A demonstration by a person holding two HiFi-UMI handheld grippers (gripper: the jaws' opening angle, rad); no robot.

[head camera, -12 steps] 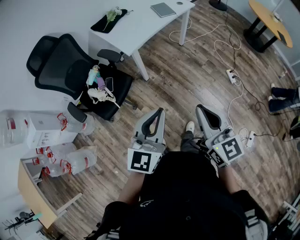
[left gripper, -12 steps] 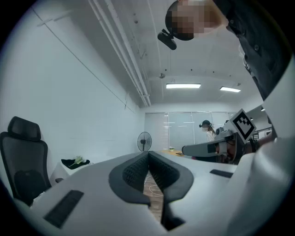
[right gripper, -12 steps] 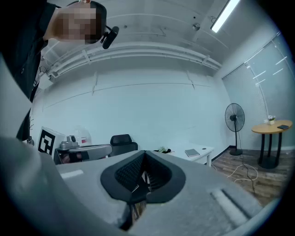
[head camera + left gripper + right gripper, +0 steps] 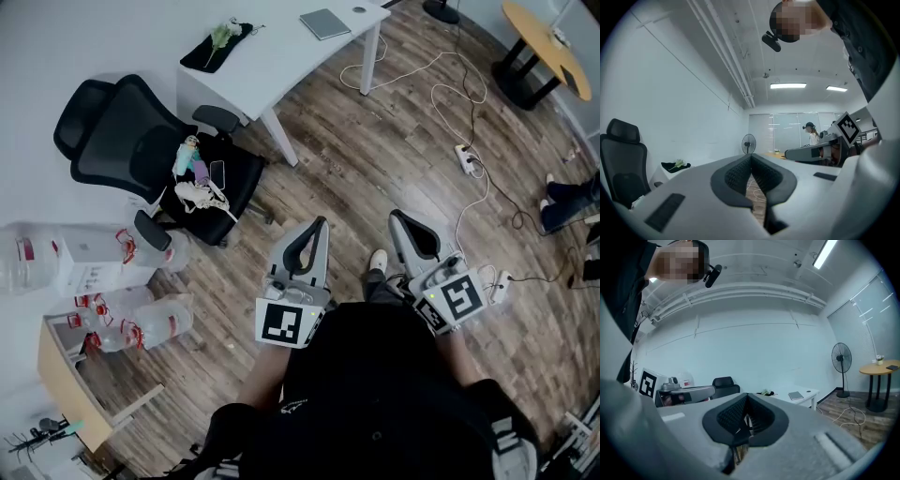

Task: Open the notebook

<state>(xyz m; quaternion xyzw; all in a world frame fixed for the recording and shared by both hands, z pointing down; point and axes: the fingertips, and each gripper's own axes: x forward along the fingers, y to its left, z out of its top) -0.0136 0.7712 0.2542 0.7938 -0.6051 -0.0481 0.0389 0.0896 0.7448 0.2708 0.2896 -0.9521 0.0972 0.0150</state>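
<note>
The notebook point(image 4: 325, 22) is a thin grey closed book lying on the white table point(image 4: 272, 56) at the far top of the head view; in the right gripper view the notebook point(image 4: 796, 395) shows small in the distance. My left gripper point(image 4: 319, 225) and right gripper point(image 4: 398, 217) are held close in front of the person's body, over the wooden floor and far from the table. In each, the dark jaws meet at the tip with nothing between them: left gripper point(image 4: 751, 157), right gripper point(image 4: 746, 397).
A black office chair point(image 4: 141, 150) with small items on its seat stands left of the table. Large water bottles point(image 4: 141, 323) and a box lie at the left. Cables and a power strip point(image 4: 464, 150) run across the floor. A round wooden table point(image 4: 548, 42) is top right.
The head view has shifted a little. Both grippers stay shut and in nearly the same place.
</note>
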